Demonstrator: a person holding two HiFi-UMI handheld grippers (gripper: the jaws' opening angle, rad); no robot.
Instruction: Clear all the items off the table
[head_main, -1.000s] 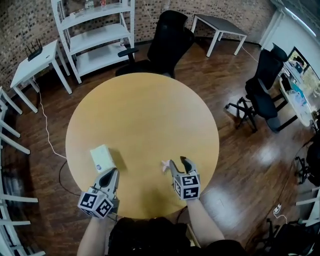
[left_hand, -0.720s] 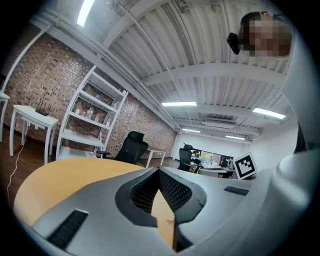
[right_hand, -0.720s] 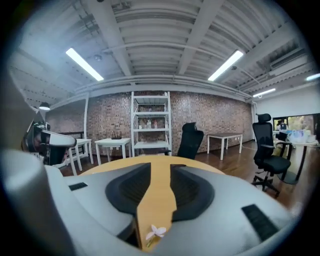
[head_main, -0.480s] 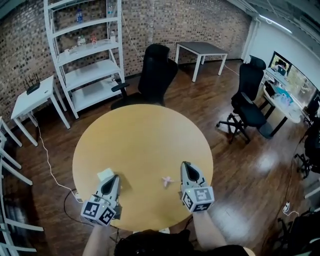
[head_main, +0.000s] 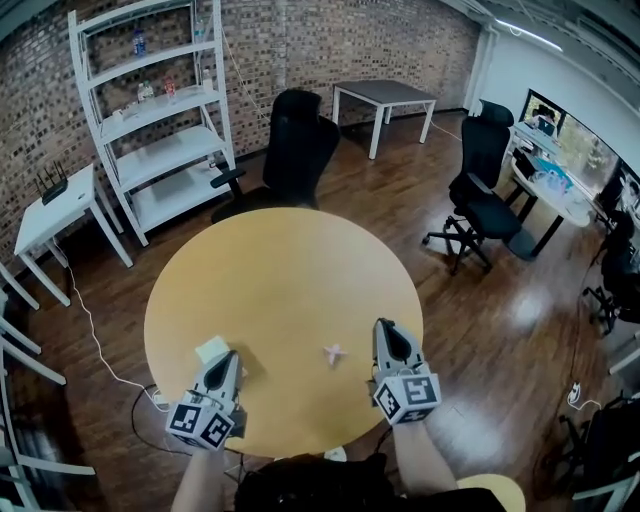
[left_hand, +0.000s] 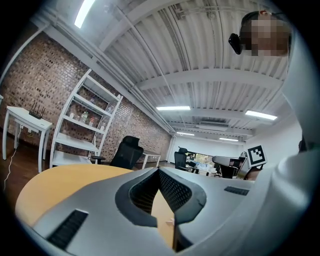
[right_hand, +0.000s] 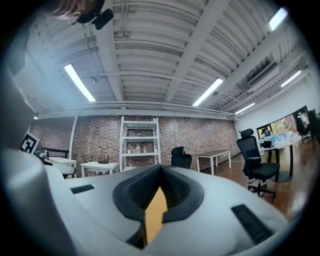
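We hold both grippers over table (head_main: 285, 262), near edge. Left gripper (head_main: 224, 358) jaws together, empty; right gripper (head_main: 385, 329) same. Box (head_main: 209, 349) just beside left tip; pink item (head_main: 334, 352) lies between grippers.

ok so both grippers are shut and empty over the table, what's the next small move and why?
Probably open the right gripper and lower it to the small pink item lying on the table just to its left. Its jaws are together on nothing. The pale box beside the shut, empty left gripper can follow.
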